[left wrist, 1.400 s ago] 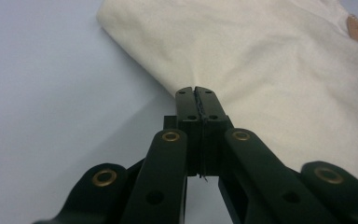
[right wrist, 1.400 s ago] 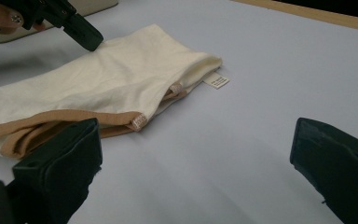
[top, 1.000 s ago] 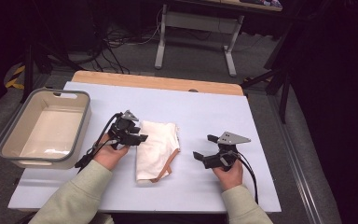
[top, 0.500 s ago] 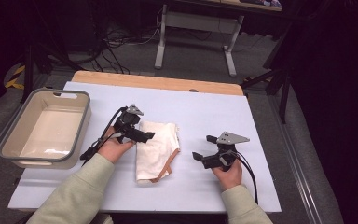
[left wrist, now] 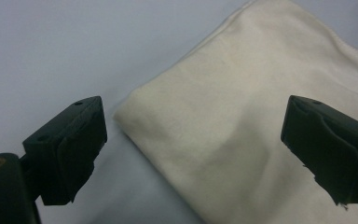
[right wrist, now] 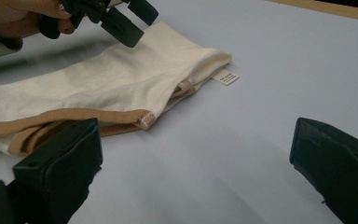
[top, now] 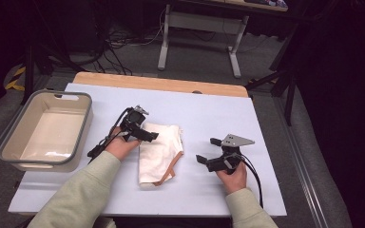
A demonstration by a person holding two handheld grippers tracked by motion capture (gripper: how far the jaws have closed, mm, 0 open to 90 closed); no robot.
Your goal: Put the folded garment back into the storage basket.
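A folded cream cloth [top: 159,152] with tan trim lies flat in the middle of the pale blue table. My left gripper [top: 148,135] hovers over the cloth's far left corner. In the left gripper view its jaws [left wrist: 200,144] have just been opening and stand wide apart. The cloth [left wrist: 242,130] lies beneath and between them, and the pads do not touch it. My right gripper [top: 207,150] rests open on the table to the right of the cloth. In the right gripper view [right wrist: 196,172] there is only bare table between its jaws, with the cloth [right wrist: 98,93] and its small white label [right wrist: 226,78] ahead.
A beige tub with a grey rim [top: 9,152] stands at the table's left edge. A wooden strip [top: 161,84] runs along the far edge. Beyond it are floor cables and the legs of a desk. Bare table [top: 266,142] stretches to the right.
My left hand has shifted a little to the right, onto the cloth's far left corner. The right hand and the cloth have stayed where they were.
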